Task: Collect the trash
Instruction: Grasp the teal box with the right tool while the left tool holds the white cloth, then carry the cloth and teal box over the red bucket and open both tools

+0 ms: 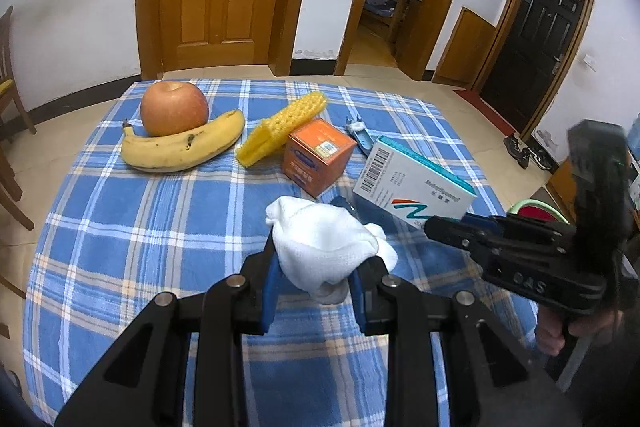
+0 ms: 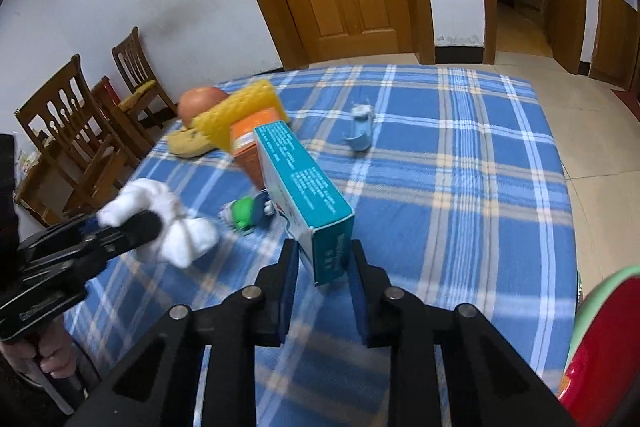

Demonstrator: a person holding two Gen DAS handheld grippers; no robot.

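From the left wrist we count one apple point(image 1: 174, 113), one banana point(image 1: 182, 146), one yellow net point(image 1: 280, 128) and two boxes on the table point(image 1: 120, 227), toward its far edge. Our left gripper point(image 1: 316, 267) is clamped on one tissue point(image 1: 326, 239).

From the right wrist, our right gripper point(image 2: 325, 269) pinches the teal box point(image 2: 304, 187) near the table's middle.

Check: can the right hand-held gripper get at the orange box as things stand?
Probably not yet. The right hand-held gripper is already closed on the teal-and-white carton, and that carton stands between it and the orange box.
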